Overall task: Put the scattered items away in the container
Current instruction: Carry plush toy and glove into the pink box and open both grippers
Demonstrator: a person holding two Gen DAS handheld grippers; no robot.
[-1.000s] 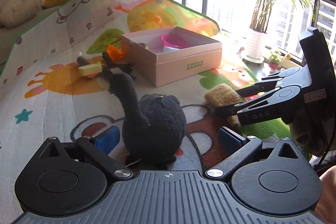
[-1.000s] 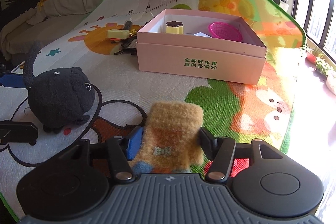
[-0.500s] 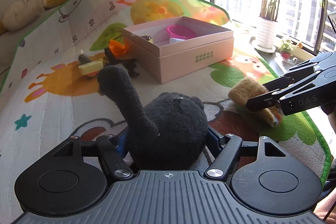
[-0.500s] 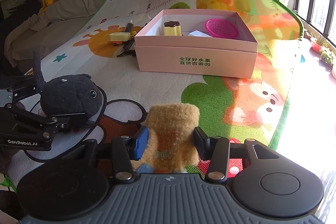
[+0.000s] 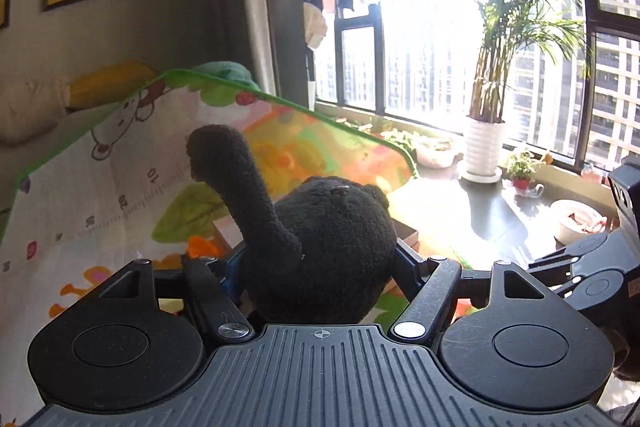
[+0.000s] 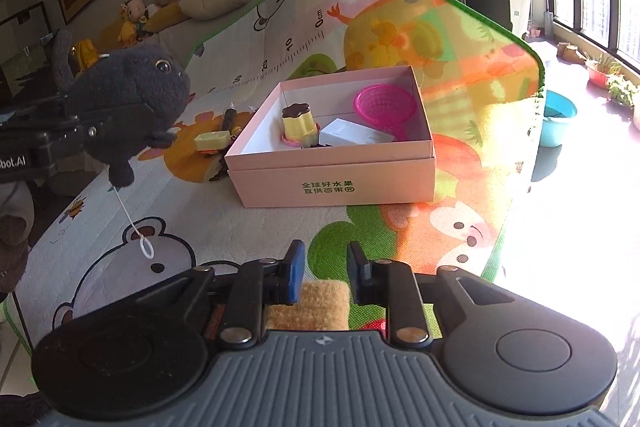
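Hard daylight from the window [image 5: 432, 39] at far right, blown out to white in the left wrist view. Glare washes the mat [image 6: 472, 131] on its right side. Plush [image 5: 320, 247] backlit, nearly silhouette. Left wall dim. Strong fisheye bending at edges; focus sharp, no motion blur.

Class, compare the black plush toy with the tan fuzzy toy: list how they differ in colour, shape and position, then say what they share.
1. The black plush toy is dark; the tan fuzzy toy is sandy orange.
2. The black one is round with a long tail; the tan one looks flat and blocky.
3. The black one hangs above the mat in the left gripper; the tan one sits low in the right gripper.
Both are soft and gripped.
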